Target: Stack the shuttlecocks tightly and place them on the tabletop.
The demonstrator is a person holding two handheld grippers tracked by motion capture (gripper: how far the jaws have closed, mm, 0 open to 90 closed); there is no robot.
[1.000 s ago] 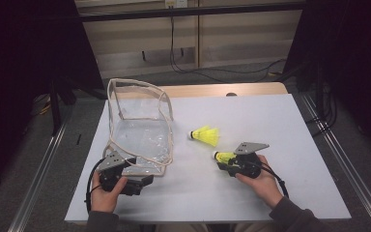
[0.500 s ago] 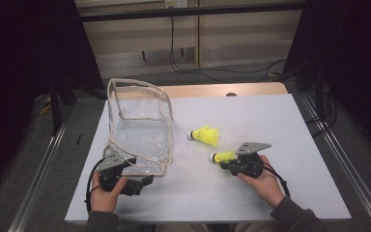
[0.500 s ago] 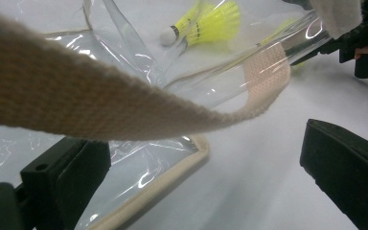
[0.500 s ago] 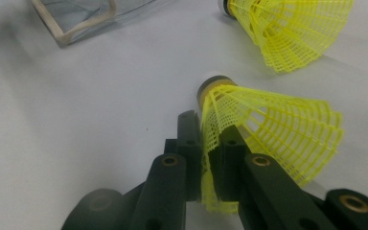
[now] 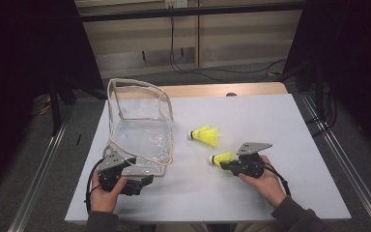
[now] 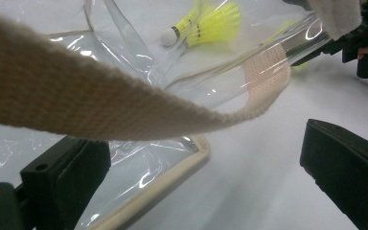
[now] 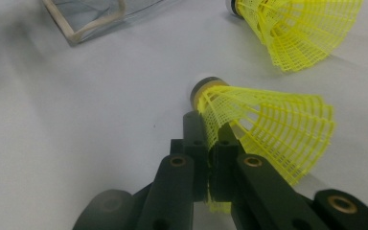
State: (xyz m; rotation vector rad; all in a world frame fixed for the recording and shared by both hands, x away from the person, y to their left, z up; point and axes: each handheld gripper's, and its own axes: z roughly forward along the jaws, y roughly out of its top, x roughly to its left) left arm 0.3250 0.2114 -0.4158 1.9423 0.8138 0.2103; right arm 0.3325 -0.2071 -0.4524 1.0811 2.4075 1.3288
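At the left of the high view, the left gripper (image 5: 145, 181) lies low on the white table (image 5: 280, 121), held in the person's left hand (image 5: 107, 191) just at the near corner of the clear plastic bag (image 5: 140, 130). Its jaws stand wide apart and grip nothing; in the left gripper view the bag's cloth-edged corner (image 6: 172, 177) lies between them and a woven strap (image 6: 100, 105) crosses above. The bag sits open-topped on the table's left half. Near the middle lies a loose yellow shuttlecock (image 5: 205, 136), apart from the bag. Just to its right and nearer the person, the right gripper (image 5: 223, 163) has just been closing, and its jaws now pinch the mesh skirt of a second shuttlecock (image 7: 263, 129), cork pointing toward the bag.
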